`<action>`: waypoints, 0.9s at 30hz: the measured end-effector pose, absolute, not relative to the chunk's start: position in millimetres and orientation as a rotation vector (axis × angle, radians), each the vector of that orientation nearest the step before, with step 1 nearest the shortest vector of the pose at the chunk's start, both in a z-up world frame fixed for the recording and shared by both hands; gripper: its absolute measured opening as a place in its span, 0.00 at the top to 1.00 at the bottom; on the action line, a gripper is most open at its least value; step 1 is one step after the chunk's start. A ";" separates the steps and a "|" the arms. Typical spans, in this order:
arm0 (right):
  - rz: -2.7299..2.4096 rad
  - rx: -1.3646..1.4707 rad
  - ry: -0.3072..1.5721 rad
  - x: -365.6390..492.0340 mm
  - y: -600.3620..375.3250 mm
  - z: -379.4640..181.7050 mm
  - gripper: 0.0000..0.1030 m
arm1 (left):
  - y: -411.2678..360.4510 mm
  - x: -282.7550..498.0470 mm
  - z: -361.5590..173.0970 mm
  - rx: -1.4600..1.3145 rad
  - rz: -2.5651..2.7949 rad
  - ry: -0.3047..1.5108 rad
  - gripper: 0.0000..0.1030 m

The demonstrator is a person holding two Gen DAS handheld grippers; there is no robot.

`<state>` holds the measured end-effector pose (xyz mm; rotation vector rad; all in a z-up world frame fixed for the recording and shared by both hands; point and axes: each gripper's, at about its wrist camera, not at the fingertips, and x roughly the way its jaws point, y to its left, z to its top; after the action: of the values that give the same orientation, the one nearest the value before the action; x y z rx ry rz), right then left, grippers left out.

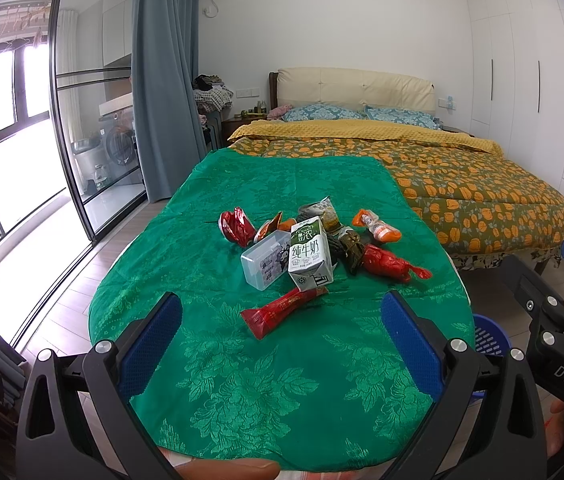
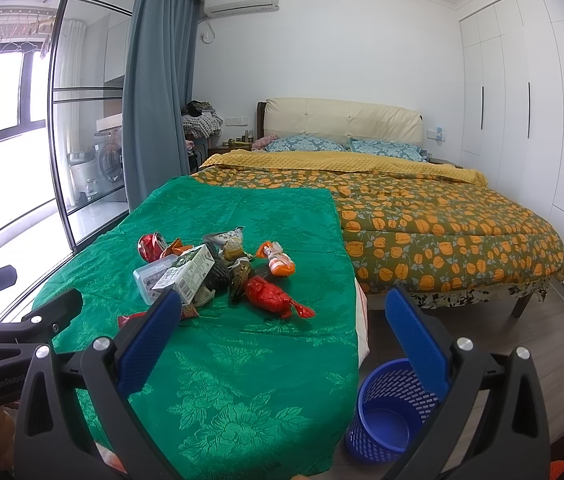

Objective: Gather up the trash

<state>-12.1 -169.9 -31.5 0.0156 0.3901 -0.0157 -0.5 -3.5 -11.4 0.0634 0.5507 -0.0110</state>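
Note:
A heap of trash lies mid-table on the green cloth (image 1: 282, 380): a milk carton (image 1: 309, 258), a clear plastic box (image 1: 264, 259), a long red wrapper (image 1: 282, 311) nearest me, a crumpled red wrapper (image 1: 390, 265), an orange packet (image 1: 378, 226), a red foil piece (image 1: 236, 226). My left gripper (image 1: 282, 312) is open, hovering short of the heap. My right gripper (image 2: 284, 312) is open too, over the table's right edge, with the carton (image 2: 188, 274) by its left finger. The blue mesh bin (image 2: 390, 412) stands on the floor below it.
A bed with an orange-flowered quilt (image 2: 442, 232) fills the room beyond the table. White wardrobes (image 2: 542, 100) line the right wall. A glass sliding door (image 1: 82, 120) and grey curtain (image 1: 164, 80) are on the left. Wood floor runs between table and bed.

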 end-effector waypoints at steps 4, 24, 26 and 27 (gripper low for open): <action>-0.016 0.015 0.390 -11.8 -169.6 -32.3 0.04 | -3.7 -0.7 -12.4 0.064 -0.011 0.551 0.04; -0.018 0.016 0.389 -10.3 -167.7 -34.2 0.04 | -3.7 -0.3 -11.4 0.064 -0.011 0.551 0.04; -0.017 0.015 0.389 -9.7 -167.0 -34.5 0.04 | -3.7 -0.2 -11.3 0.064 -0.011 0.552 0.04; -0.017 0.015 0.388 -9.5 -166.2 -34.6 0.04 | -3.8 -0.2 -11.4 0.064 -0.011 0.552 0.04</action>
<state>-9.5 -166.2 -34.6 0.0151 0.3880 -0.0173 -0.2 -3.8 -11.4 0.0639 0.5519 -0.0109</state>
